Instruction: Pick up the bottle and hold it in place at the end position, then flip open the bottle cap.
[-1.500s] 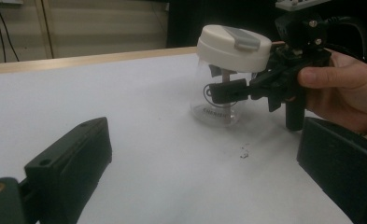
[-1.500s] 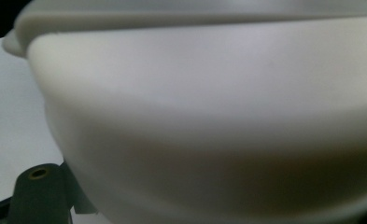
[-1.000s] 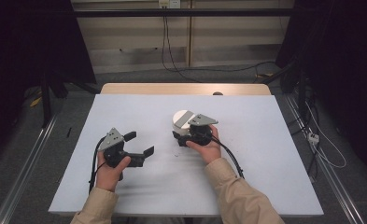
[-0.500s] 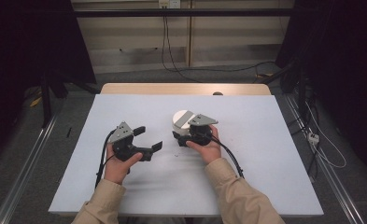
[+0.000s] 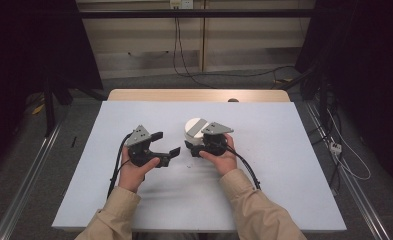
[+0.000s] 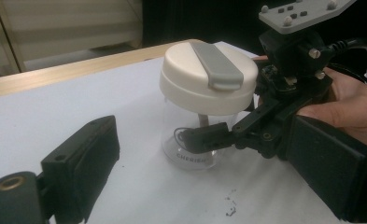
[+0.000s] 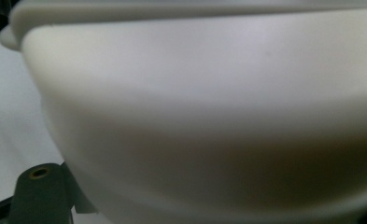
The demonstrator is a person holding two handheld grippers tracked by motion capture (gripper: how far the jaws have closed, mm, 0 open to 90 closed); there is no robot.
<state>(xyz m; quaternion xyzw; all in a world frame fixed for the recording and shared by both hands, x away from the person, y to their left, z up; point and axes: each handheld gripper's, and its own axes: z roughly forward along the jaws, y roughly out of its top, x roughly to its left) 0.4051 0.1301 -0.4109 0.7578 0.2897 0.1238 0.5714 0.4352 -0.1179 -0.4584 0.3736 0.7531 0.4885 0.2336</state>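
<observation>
The clear jar (image 6: 197, 140) with its cream lid (image 6: 208, 77) and grey flip tab (image 6: 217, 65) stands on the white table (image 5: 284, 165), a little back of the middle and nearer the far edge than the near one. I have the right gripper (image 6: 204, 138) closed on the jar's clear body just under the lid, so the hold sits low on a slick, curved wall. My worry is that if I twist or lift the lid with the left gripper (image 5: 165, 145) while the right one clamps only that narrow stretch, the jar could spin in the pads or tip toward the left edge. The left gripper holds nothing; its jaws stand wide, just beside the jar and apart from it, and they have just been closing a little, so a careless approach could knock the lid before the pads are square on it. The high view gives me the layout: both hands, the jar between the grippers, the bare table around. The left gripper view shows the right pad against the glass and the faint lettering, which I cannot read in full. The right gripper view is pressed up to the lid's underside and blurred; I think the pale bulk is the lid (image 7: 204, 93), but it tells me little else.
</observation>
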